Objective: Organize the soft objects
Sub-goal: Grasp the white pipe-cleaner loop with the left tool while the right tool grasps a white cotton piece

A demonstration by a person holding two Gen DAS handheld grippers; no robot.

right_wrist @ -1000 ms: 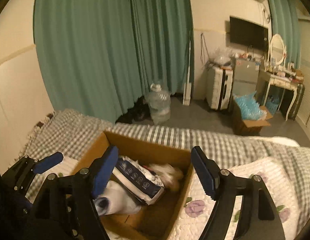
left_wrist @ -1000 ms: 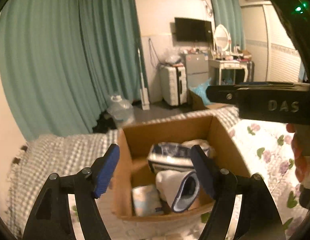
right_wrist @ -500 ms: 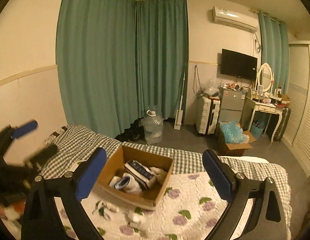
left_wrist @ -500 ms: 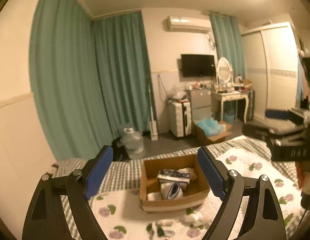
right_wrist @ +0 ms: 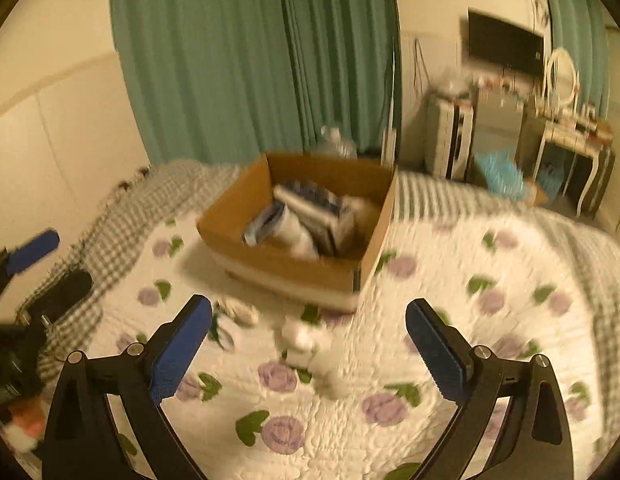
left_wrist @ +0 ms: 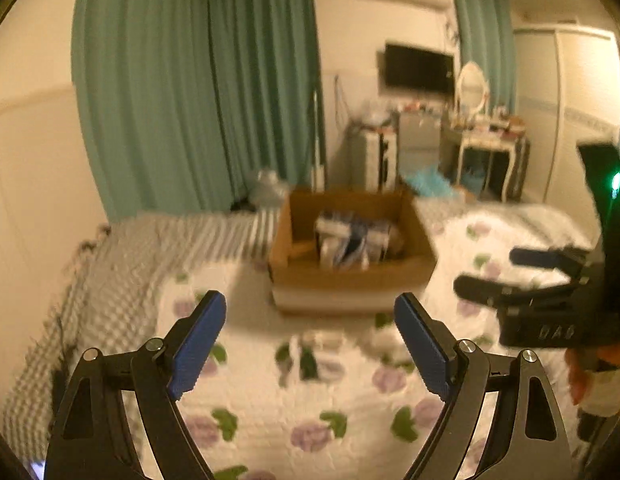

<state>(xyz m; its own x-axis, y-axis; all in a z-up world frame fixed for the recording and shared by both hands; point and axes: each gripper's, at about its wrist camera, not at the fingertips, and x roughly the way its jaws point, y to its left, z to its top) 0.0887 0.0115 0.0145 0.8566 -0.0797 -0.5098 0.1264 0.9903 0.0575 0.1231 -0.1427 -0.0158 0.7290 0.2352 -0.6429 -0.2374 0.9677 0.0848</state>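
Observation:
A cardboard box (left_wrist: 352, 276) (right_wrist: 293, 276) stands on the floral bedspread (left_wrist: 269, 408) and holds several soft items, among them a navy-and-white one (left_wrist: 350, 236) (right_wrist: 310, 212). Small white soft items (right_wrist: 299, 338) lie on the spread in front of the box; they also show blurred in the left wrist view (left_wrist: 322, 340). My left gripper (left_wrist: 310, 344) is open and empty, above the spread short of the box. My right gripper (right_wrist: 307, 350) is open and empty above the white items; it also shows at the right of the left wrist view (left_wrist: 514, 272).
A checked blanket (left_wrist: 121, 264) covers the bed's left and far side. Teal curtains (right_wrist: 249, 60) hang behind. A water jug (right_wrist: 336, 144), a suitcase (left_wrist: 370, 152), a dressing table (left_wrist: 490, 148) and another carton (right_wrist: 506, 180) stand on the floor beyond the bed.
Both grippers pulled far back from the box, then came down and forward again toward the bedspread in front of it. Both stayed open and empty.

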